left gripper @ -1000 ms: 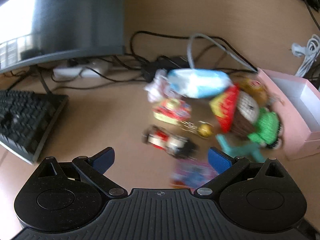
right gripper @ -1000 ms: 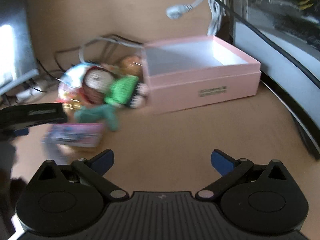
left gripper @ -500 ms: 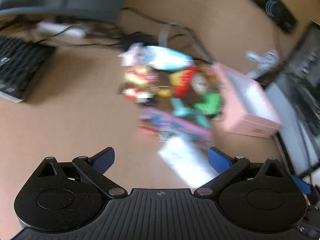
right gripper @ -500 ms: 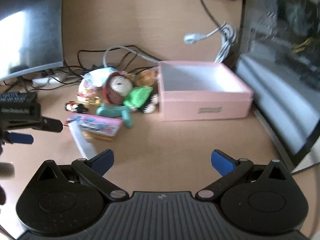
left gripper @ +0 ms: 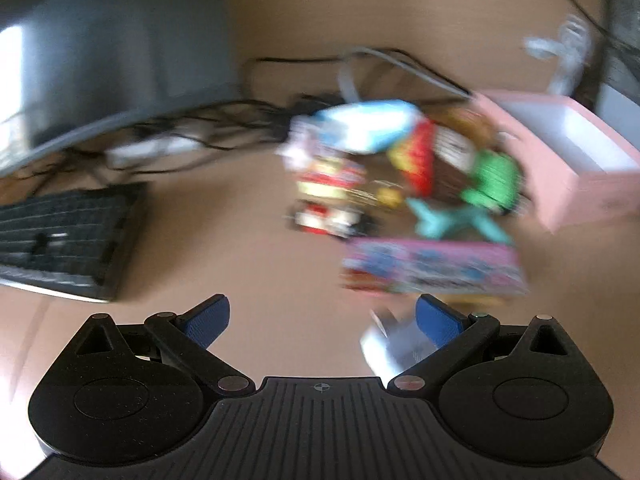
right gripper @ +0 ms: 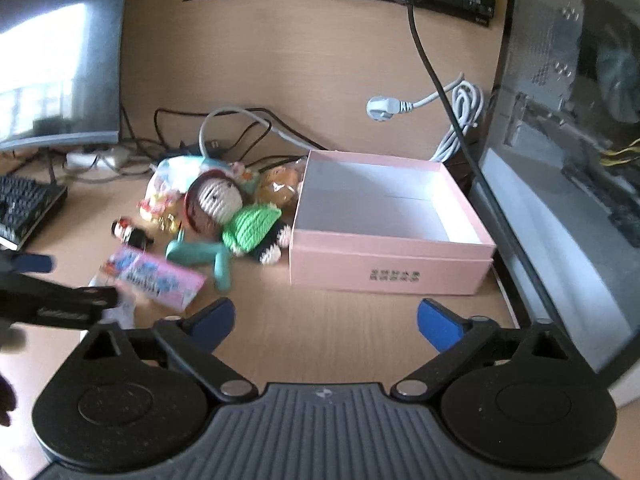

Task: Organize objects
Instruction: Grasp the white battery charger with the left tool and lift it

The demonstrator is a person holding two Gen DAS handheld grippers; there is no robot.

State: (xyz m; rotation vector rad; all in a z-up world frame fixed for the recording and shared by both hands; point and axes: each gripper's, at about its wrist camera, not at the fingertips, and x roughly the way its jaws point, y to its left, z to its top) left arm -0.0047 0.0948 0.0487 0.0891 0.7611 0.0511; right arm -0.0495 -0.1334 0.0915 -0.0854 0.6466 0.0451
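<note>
Pink box [right gripper: 390, 272] lies just beyond the closing, empty right gripper [right gripper: 325, 318]

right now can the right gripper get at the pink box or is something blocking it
Probably yes. Bare desk lies between the right gripper and the pink box, whose open top is clear. Its fingers are closing with nothing between them. The toy pile sits to the box's left.

**What Was on the Desk**

There was one pink box [right gripper: 390, 268]. There was one knitted doll [right gripper: 236, 216] and one teal toy [right gripper: 200, 254]. There was one flat pink packet [right gripper: 158, 276] and one little figure [right gripper: 130, 232]. There was one keyboard [right gripper: 24, 204], one screen [right gripper: 56, 60] and one white plug [right gripper: 382, 108].
</note>
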